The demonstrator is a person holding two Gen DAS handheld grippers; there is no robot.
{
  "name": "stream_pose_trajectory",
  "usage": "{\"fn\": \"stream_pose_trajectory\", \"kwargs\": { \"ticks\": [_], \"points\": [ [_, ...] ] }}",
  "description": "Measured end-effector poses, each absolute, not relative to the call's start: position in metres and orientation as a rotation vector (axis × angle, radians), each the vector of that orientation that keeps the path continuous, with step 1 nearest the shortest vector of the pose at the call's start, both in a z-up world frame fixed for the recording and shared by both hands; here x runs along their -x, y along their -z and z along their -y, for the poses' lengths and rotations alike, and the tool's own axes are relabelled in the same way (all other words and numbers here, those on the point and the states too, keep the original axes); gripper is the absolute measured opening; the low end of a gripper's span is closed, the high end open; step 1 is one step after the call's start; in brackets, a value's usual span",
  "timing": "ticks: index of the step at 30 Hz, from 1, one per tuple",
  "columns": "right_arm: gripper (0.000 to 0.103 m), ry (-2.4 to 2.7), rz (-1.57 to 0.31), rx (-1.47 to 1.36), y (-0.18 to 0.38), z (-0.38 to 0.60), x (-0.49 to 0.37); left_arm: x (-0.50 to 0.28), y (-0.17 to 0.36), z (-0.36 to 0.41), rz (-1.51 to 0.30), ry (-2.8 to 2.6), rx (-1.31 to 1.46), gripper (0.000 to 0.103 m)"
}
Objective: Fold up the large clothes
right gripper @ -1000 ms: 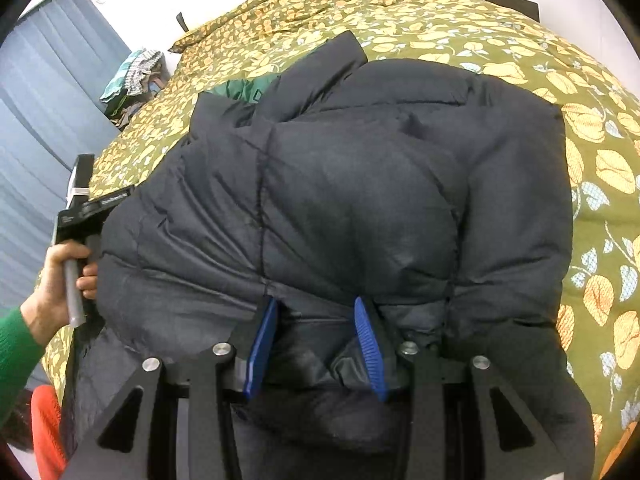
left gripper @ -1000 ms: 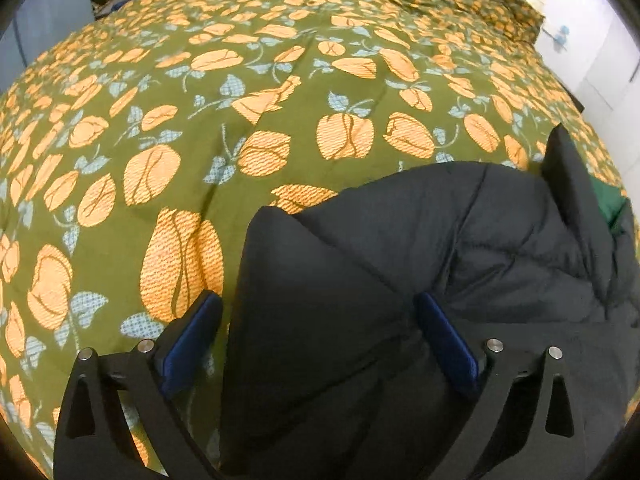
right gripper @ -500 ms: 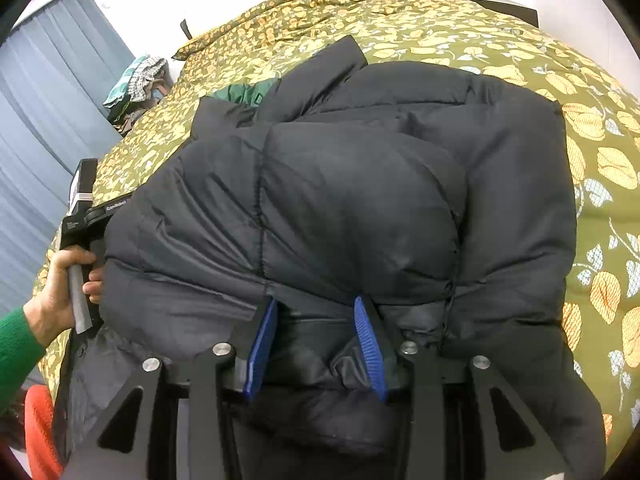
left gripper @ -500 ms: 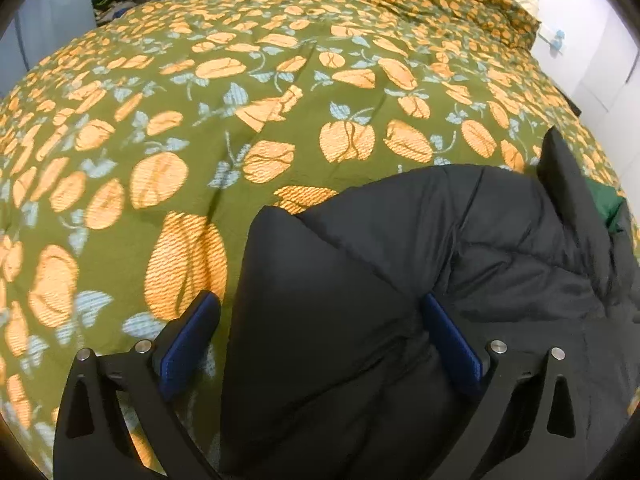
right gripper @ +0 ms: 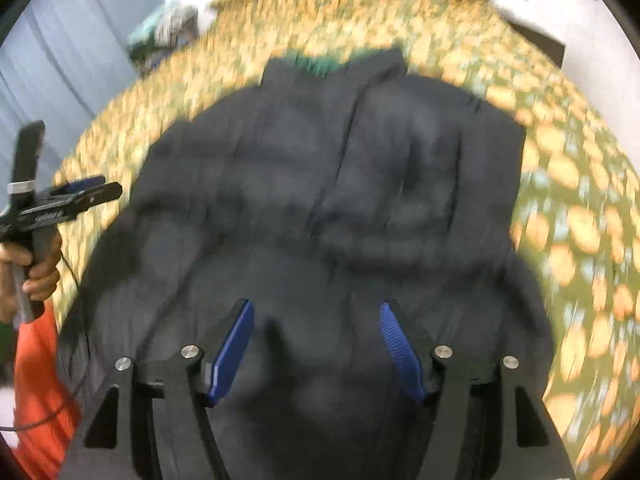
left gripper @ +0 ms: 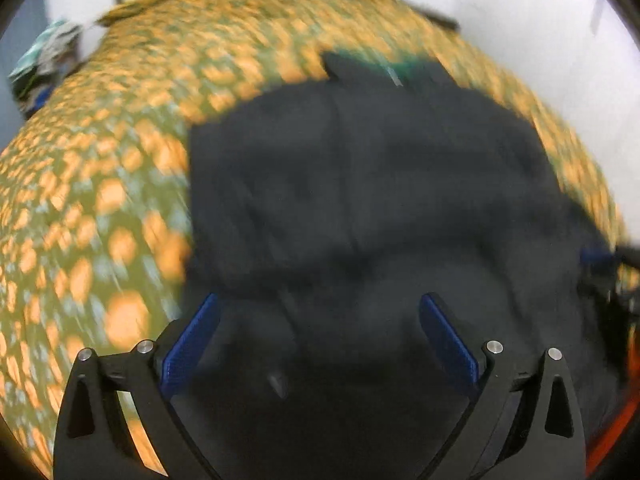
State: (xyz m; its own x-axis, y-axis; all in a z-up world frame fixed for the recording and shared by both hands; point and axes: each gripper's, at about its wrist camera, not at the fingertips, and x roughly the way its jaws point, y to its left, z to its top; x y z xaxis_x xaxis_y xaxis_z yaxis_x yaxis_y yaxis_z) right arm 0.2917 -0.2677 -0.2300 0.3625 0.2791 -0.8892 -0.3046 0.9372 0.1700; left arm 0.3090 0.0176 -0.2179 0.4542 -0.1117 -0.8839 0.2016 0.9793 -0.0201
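Floral bedspread [left gripper: 100, 184], white wall [left gripper: 520, 20], blue curtain [right gripper: 80, 52]

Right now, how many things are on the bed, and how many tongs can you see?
Black puffer jackets: 1
Floral bedspreads: 1
Tongs, left tongs and right tongs, both open: 2
Total: 4

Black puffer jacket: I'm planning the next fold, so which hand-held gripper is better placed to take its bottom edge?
Probably right: the right hand-held gripper is open over the jacket, while the left hand-held gripper is off its side.
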Motion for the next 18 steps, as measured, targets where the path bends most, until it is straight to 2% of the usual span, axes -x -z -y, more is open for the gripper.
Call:
{"fn": "stream_pose_trajectory", "kwargs": {
  "ticks": [3, 9, 12, 18],
  "points": [
    [0.067, -0.363, -1.228, 0.022, 0.248, 0.261, -0.261, -0.268, 0.232, -0.005, -1.109, 0.209, -0.169, 0.099],
    [0.067, -0.356, -1.292, 0.020, 0.250, 0.256, -0.202, -0.205, 0.237, -0.008, -1.192, 0.238, -0.209, 0.099],
    [0.067, -0.343, -1.328, 0.038, 0.253, 0.255, -0.177, -0.181, 0.225, -0.018, -1.213, 0.236, -0.212, 0.099],
    [0.067, -0.345, -1.234, 0.063, 0.205, 0.257, -0.144, -0.169, 0.113, -0.102, -1.083, 0.156, -0.025, 0.099]
  ]
}}
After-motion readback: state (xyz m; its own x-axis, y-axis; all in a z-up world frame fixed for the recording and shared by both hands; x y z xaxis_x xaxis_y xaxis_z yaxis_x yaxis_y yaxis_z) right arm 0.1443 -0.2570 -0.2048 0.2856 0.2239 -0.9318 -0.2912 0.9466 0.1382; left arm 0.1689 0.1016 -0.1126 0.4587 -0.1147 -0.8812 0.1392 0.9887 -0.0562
